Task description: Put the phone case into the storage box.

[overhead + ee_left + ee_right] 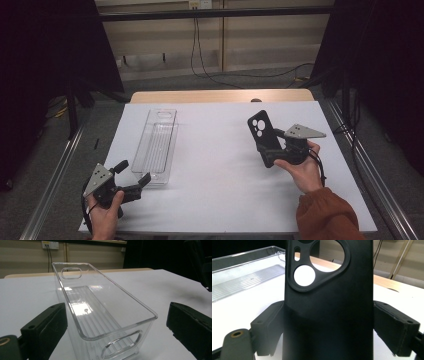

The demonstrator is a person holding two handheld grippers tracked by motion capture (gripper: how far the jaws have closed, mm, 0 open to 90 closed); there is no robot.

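A black phone case (262,131) with round camera cut-outs stands upright above the right half of the table, held by its lower part. My right gripper (271,151) is shut on it; in the right gripper view the case (329,307) sits between the two pads (395,330). A long clear plastic bin (156,146) lies empty on the left half. My left gripper (134,172) stands open just in front of the bin's near end. In the left gripper view its jaws flank the bin's near wall (120,342) without touching it.
A white sheet (220,175) covers the table, and a strip of wood (220,96) shows at the far edge. Metal rails (55,175) run along both sides. Cables (210,75) lie on the floor beyond, with dark curtains at left and right.
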